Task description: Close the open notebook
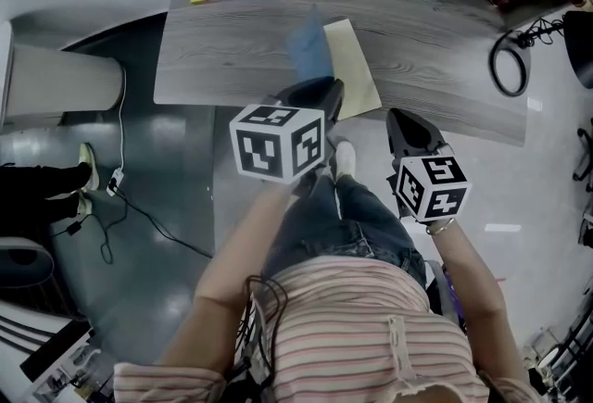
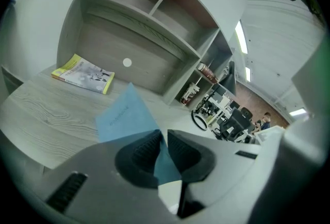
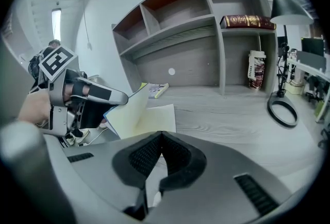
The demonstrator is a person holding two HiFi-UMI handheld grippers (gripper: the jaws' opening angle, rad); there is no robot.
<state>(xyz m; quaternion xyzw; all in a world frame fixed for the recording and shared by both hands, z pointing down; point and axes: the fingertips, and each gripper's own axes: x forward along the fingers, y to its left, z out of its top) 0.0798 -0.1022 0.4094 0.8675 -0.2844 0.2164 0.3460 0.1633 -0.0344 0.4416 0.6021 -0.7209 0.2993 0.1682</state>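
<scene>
The head view looks steeply down on the surface (image 1: pixel 241 49); each gripper view looks close along its jaws, sharing the notebook (image 3: pixel 154 115) ahead of them.

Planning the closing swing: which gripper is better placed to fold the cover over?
Left. The left gripper is shut on the raised blue cover; the right gripper is shut, empty, clear of the yellow page.

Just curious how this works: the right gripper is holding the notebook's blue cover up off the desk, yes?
No, the left gripper is holding the notebook's blue cover up off the desk; the left gripper view shows it between those jaws. The right gripper is shut, empty.
</scene>
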